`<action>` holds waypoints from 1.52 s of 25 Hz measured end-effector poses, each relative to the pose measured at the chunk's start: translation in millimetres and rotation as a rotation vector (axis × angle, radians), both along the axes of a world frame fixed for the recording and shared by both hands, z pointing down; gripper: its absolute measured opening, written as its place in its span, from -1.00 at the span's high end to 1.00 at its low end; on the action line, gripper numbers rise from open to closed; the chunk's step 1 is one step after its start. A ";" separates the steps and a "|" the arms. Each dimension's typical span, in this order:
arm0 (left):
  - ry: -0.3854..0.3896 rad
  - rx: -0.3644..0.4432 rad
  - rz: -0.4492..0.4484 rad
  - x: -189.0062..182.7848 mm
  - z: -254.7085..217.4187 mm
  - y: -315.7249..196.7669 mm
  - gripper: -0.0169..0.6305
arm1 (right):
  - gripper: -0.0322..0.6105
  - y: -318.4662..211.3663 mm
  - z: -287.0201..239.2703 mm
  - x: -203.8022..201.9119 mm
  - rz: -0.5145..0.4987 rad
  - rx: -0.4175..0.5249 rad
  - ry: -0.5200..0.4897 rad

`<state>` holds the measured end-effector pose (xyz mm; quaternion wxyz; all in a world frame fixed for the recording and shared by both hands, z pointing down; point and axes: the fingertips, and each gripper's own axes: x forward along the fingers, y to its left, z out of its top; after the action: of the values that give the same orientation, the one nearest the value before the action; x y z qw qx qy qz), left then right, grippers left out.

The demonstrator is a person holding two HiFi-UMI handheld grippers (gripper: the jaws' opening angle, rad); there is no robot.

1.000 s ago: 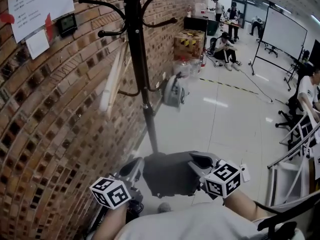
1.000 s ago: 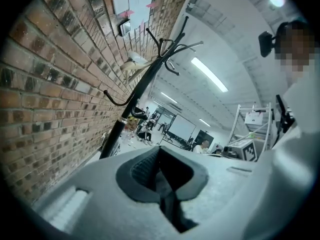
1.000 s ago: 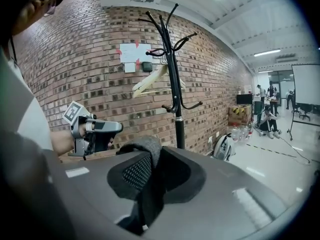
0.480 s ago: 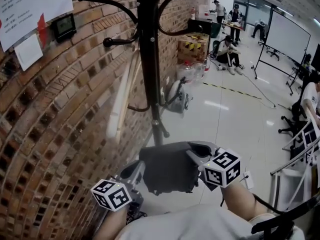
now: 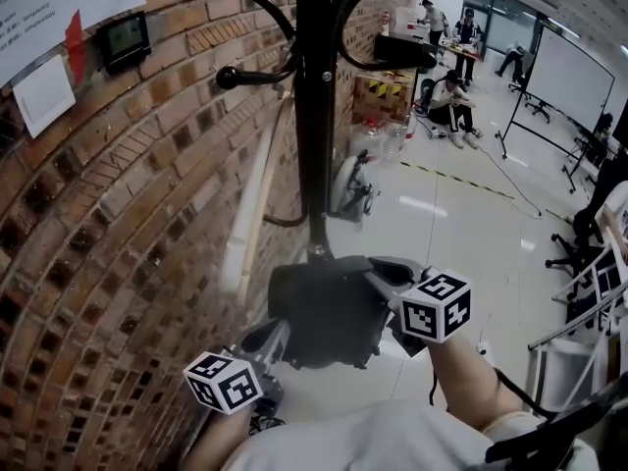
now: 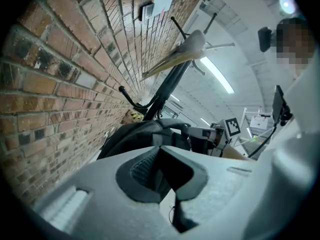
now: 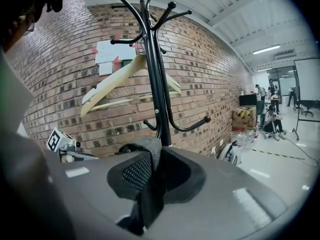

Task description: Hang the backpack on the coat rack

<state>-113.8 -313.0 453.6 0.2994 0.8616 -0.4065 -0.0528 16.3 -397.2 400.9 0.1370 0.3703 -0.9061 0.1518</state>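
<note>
A dark grey backpack (image 5: 327,309) hangs between my two grippers, just in front of the black coat rack (image 5: 312,116) by the brick wall. My left gripper (image 5: 267,340) is shut on the bag's lower left side; in the left gripper view dark fabric (image 6: 142,134) fills its jaws (image 6: 159,171). On the bag's upper right, my right gripper (image 5: 385,285) is shut on a grey strap (image 7: 148,151) that runs down between its fingers (image 7: 150,176). The rack's pole and curved hooks (image 7: 156,69) rise directly behind the strap. A pale wooden hanger (image 7: 122,79) hangs on the rack.
The brick wall (image 5: 128,224) with papers and a small screen (image 5: 128,37) runs along the left. A grey device (image 5: 348,186) stands on the floor beyond the rack, with cardboard boxes (image 5: 383,96), bottles, seated people and a whiteboard (image 5: 569,67) further back. Chair frames (image 5: 579,302) are at the right.
Both grippers have carried the backpack closer to the rack pole. The pole and hooks now loom larger, and the bag sits right at the pole's lower part.
</note>
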 end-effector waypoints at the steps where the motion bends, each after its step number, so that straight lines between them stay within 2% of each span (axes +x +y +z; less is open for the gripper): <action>1: 0.001 -0.003 -0.001 -1.7 1.7 -0.8 0.94 | 0.74 -5.2 3.3 -0.8 0.006 -0.002 0.006; 4: 0.003 -0.014 -0.009 -8.3 7.4 -2.2 0.94 | 0.74 -15.6 16.0 -1.8 0.014 -0.003 0.034; 10: 0.003 -0.041 -0.036 -19.0 17.5 -3.4 0.94 | 0.69 -21.5 44.6 -4.7 -0.038 0.024 0.185; 21: -0.003 -0.062 -0.039 -8.4 25.4 12.4 0.94 | 0.57 -15.4 65.1 -11.4 -0.112 -0.007 0.202; 22: -0.002 -0.064 -0.038 -6.3 25.9 15.5 0.94 | 0.57 -13.9 65.4 -11.6 -0.116 -0.017 0.198; 25: -0.001 -0.065 -0.040 -1.7 25.0 25.1 0.94 | 0.39 -8.1 59.2 -3.8 -0.085 -0.020 0.161; 29: -0.002 -0.049 -0.043 7.3 17.0 39.8 0.94 | 0.39 19.1 50.1 17.7 -0.054 -0.005 0.119; 33: -0.005 -0.036 -0.038 25.8 8.9 67.3 0.94 | 0.58 79.2 49.4 32.5 -0.094 -0.046 0.051; 36: -0.007 -0.023 -0.038 46.4 0.8 98.8 0.94 | 0.88 132.0 45.3 45.5 -0.094 -0.102 -0.059; 38: -0.021 -0.012 -0.034 61.4 -4.8 127.2 0.94 | 0.90 170.7 43.5 52.8 -0.111 -0.117 -0.107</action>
<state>-52.5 -185.8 448.7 0.2995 0.8531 -0.4246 -0.0467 69.0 -226.5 444.4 0.1182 0.3023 -0.9208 0.2162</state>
